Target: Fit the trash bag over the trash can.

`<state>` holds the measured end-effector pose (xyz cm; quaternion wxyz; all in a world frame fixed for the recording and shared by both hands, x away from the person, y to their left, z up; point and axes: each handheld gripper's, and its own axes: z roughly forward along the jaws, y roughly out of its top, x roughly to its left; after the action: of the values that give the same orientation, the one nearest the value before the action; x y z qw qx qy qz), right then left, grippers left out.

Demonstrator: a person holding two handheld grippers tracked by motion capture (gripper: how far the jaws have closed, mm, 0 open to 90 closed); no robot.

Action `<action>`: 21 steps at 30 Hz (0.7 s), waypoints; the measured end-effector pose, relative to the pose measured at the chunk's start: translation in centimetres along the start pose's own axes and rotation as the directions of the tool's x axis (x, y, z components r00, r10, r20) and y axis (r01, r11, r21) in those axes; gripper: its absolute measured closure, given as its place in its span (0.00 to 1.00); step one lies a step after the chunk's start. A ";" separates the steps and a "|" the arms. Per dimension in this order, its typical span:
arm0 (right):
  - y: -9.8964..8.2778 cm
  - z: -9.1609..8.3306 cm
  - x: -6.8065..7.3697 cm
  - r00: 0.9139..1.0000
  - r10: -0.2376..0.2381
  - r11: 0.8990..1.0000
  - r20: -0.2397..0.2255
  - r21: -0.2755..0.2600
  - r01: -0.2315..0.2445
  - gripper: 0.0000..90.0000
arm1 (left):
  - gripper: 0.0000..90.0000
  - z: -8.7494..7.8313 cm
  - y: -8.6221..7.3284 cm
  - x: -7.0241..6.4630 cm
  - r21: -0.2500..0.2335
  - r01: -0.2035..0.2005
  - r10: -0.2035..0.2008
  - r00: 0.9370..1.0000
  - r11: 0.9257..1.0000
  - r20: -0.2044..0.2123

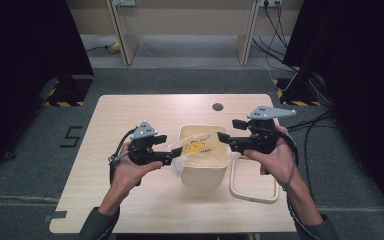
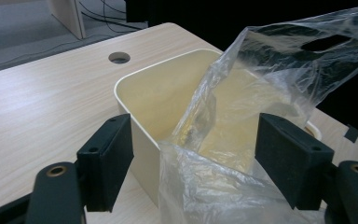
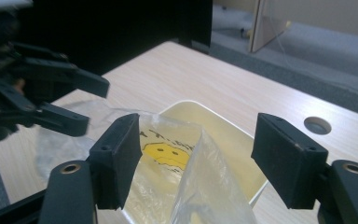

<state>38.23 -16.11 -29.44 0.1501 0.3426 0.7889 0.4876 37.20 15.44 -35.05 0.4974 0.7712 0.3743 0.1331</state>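
Fingers (image 2: 107,161) spread wide; clear bag (image 2: 242,116) veils the bin (image 2: 140,93).

Pale wood-grain table (image 1: 130,120), cream bin (image 1: 203,176) with a cream lid (image 1: 252,192) at its right, clear plastic bag (image 2: 261,84) printed with a yellow smiley face (image 3: 168,155) and dark lettering, black grippers with grey top plates, grey carpet floor (image 1: 25,165), black-and-yellow striped tape (image 1: 62,103) far left.

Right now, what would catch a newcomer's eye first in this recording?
The cream plastic tub at the table's middle, with a clear plastic bag bearing a yellow smiley face draped into it and over its left rim. The left gripper and right gripper, both open, face each other across the tub. A cream rectangular lid lies just right of it.
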 end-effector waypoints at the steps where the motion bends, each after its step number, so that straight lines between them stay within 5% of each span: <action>1: 0.0 0.5 -0.2 1.000 -0.004 1.000 0.000 0.014 0.004 0.40 | 0.30 -0.1 0.1 0.1 -0.005 0.005 -0.005 1.000 1.000 0.000; 7: -0.6 3.1 -0.8 0.996 -0.086 0.988 0.010 0.133 0.084 0.65 | 0.29 -0.2 0.2 0.5 0.003 0.030 -0.030 0.999 1.000 0.019; 9: -1.2 3.6 -1.1 0.994 -0.106 0.982 -0.004 0.155 0.105 0.76 | 0.30 0.2 -0.2 1.1 0.021 0.073 -0.074 0.996 0.997 0.056; 11: -1.8 4.0 -1.6 0.994 -0.105 0.981 -0.006 0.163 0.105 0.84 | 0.33 0.6 -0.6 1.7 0.032 0.114 -0.116 0.991 0.993 0.065; 16: -2.8 4.3 -3.2 0.997 -0.080 0.987 0.022 0.142 0.076 0.93 | 0.50 1.4 -1.1 2.6 0.029 0.121 -0.122 0.991 0.992 0.058; 21: -3.3 4.4 -4.8 0.998 -0.039 0.992 0.043 0.126 0.033 0.94 | 0.40 2.0 -0.9 3.6 0.032 0.194 -0.197 0.975 0.980 0.105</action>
<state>42.92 -17.43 -34.95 0.1550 0.3479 0.8203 0.4267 40.41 16.88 -37.34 0.5192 0.7420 0.4224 0.0378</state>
